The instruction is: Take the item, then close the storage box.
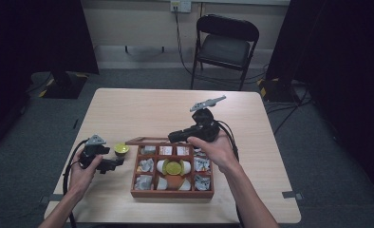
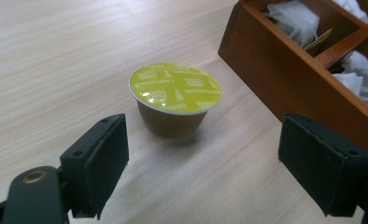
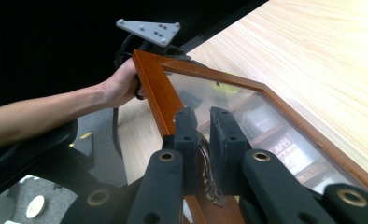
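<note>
A wooden compartment box [image 1: 171, 193] holds tea bags and a yellow-green capsule [image 1: 173, 167] in its middle. Its glass lid [image 1: 147, 141] is raised, its wooden frame [image 3: 156, 88] up close in the right gripper view. My right gripper [image 3: 203, 140] is shut on the lid's small metal handle [image 3: 211, 184]; from above it [image 1: 173, 137] sits at the box's back edge. Another yellow-green capsule [image 2: 174, 88] stands on the table left of the box wall [image 2: 285, 70]. My left gripper [image 2: 203, 172] is open just short of that capsule, with nothing between its jaws.
A black folding chair [image 1: 225, 45] stands beyond the table's far edge, with cables on the floor around it. The light wooden table [image 1: 147, 107] is bare behind the box. The left hand [image 3: 121, 84] and its gripper lie beyond the lid.
</note>
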Available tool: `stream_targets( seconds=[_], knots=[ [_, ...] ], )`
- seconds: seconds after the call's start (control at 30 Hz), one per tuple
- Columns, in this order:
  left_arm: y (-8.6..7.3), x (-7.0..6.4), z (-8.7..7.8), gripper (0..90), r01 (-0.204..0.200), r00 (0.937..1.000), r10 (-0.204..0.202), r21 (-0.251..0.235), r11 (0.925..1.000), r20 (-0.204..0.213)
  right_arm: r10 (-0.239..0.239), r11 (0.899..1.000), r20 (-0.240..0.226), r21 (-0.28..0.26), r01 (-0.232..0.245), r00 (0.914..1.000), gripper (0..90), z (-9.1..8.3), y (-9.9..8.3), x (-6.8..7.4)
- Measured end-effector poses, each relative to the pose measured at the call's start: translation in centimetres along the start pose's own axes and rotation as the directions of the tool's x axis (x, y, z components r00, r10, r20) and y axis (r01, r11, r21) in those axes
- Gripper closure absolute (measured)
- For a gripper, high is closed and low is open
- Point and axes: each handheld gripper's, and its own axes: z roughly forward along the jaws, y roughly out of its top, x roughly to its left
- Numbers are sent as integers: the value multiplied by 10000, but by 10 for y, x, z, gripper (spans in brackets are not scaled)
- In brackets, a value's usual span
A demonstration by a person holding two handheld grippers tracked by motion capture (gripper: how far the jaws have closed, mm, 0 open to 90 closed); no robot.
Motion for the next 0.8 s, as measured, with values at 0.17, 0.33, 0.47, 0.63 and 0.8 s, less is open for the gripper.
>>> stream_targets(
  seconds=[0.17, 0.33, 0.47, 0.63, 0.8],
  knots=[
    [-18, -7, -5, 157, -123, 9966, 153, 386, 9992, -807, -158, 9999, 67, -41, 158, 9999, 820, 0, -2, 2],
    [-30, -13, 3, 160, -147, 9961, 222, 877, 9960, -849, -210, 9998, 102, -64, 211, 9997, 820, 0, -3, 3],
    [-36, -12, 7, 131, -352, 9950, 429, 851, 9958, -903, -278, 9996, 132, -87, 280, 9995, 820, 0, -4, 3],
    [-44, -9, 9, 95, -503, 9948, 515, 156, 9986, -883, -321, 9994, 162, -96, 322, 9994, 820, 1, -4, 4],
    [-45, -9, 10, 67, -518, 9947, 523, 76, 9986, -889, -417, 9990, 263, -125, 420, 9988, 820, 1, -6, 6]
  ],
)
